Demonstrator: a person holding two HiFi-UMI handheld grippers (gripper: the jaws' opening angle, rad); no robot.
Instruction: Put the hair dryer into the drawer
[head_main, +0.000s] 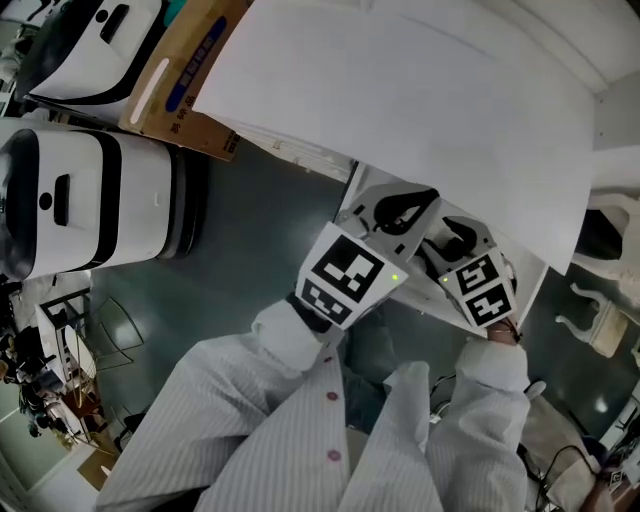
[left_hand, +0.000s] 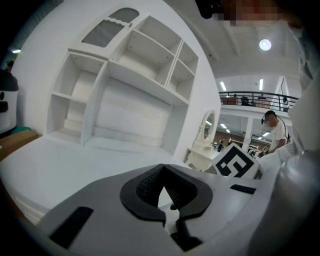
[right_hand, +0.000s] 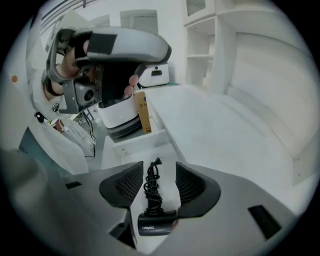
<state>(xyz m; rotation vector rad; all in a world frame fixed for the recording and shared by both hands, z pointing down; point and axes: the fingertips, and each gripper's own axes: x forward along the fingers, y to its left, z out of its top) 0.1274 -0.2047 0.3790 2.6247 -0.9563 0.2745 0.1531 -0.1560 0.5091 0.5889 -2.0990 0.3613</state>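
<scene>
The black hair dryer (right_hand: 152, 222) lies flat in the open white drawer (right_hand: 134, 142), its coiled cord (right_hand: 152, 186) stretched out toward the drawer's far wall. My right gripper (right_hand: 158, 163) hovers right over it, open, with a finger on each side of the cord and not touching it. My left gripper (left_hand: 163, 166) is shut on nothing and points over the white desktop (left_hand: 75, 160) toward the shelf hutch (left_hand: 125, 85). In the head view both grippers, left (head_main: 404, 208) and right (head_main: 458, 238), sit side by side at the desk's front edge and hide the dryer.
The white desk (head_main: 400, 90) fills the upper head view. Two white rounded machines (head_main: 90, 200) and a cardboard box (head_main: 190, 70) stand on the floor to the left. A small vanity with a mirror (left_hand: 206, 134) stands beside the desk, and ornate white furniture (head_main: 600, 320) at the right.
</scene>
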